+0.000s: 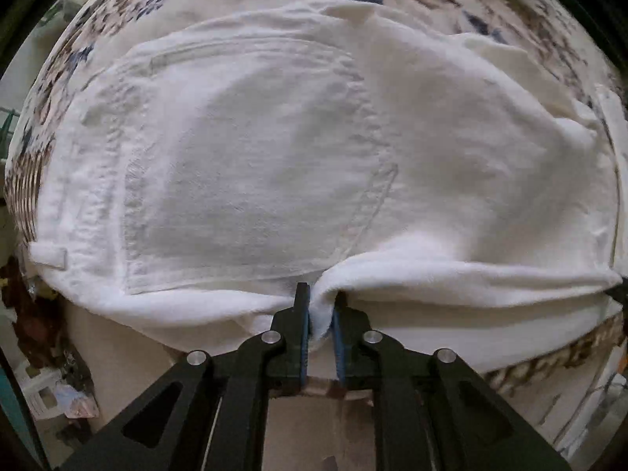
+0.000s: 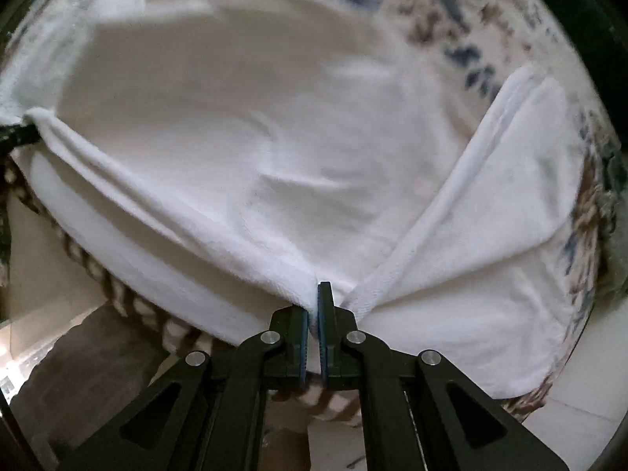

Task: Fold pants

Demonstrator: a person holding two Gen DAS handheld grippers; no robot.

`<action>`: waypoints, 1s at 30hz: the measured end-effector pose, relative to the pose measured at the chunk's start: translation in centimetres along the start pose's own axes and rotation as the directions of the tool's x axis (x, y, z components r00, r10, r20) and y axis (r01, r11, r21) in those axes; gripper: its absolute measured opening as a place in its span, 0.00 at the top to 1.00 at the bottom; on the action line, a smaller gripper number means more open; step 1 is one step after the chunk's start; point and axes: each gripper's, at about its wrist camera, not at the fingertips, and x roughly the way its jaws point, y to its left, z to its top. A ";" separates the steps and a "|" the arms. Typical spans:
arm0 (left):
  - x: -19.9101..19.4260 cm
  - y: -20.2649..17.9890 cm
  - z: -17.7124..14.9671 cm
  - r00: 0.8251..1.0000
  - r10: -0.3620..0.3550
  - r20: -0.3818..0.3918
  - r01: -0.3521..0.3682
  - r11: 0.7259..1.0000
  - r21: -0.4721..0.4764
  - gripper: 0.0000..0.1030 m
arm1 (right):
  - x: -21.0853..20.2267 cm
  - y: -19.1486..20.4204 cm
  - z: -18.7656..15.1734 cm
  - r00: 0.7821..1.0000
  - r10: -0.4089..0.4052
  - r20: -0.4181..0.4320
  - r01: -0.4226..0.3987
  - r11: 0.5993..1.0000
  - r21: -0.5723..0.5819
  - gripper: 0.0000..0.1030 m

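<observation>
While white pants [image 1: 274, 149] lie on patterned cloth [image 1: 59, 78], left tool [image 1: 321, 306] and right tool [image 2: 314, 302] pinch their near edge.

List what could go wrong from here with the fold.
1. The left tool pinches only a small bunch of the white pants at their near edge; it may slip out.
2. The right tool also grips just the edge, so uneven pulling could skew the fold.
3. Fabric overhangs the patterned surface and might slide off.

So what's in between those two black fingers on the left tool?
A pinched fold of the white pants, squeezed between the left gripper's blue pads. The left wrist view shows it.
</observation>
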 end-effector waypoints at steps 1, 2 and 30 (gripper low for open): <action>-0.1 -0.1 0.3 1.000 -0.004 -0.004 0.004 1.000 -0.014 0.88 | 0.5 -0.1 0.0 1.000 0.005 -0.010 -0.005 1.000 0.009 0.90; -0.4 0.0 0.6 1.000 0.001 -0.004 -0.001 1.000 -0.028 0.85 | 1.0 -0.5 0.1 0.999 0.030 -0.028 -0.029 0.999 0.034 0.84; -4.7 -9.3 6.0 0.962 0.246 0.117 -0.242 0.969 -0.043 0.09 | -2.2 -24.3 -1.0 0.981 0.048 0.187 -0.177 0.613 0.770 0.95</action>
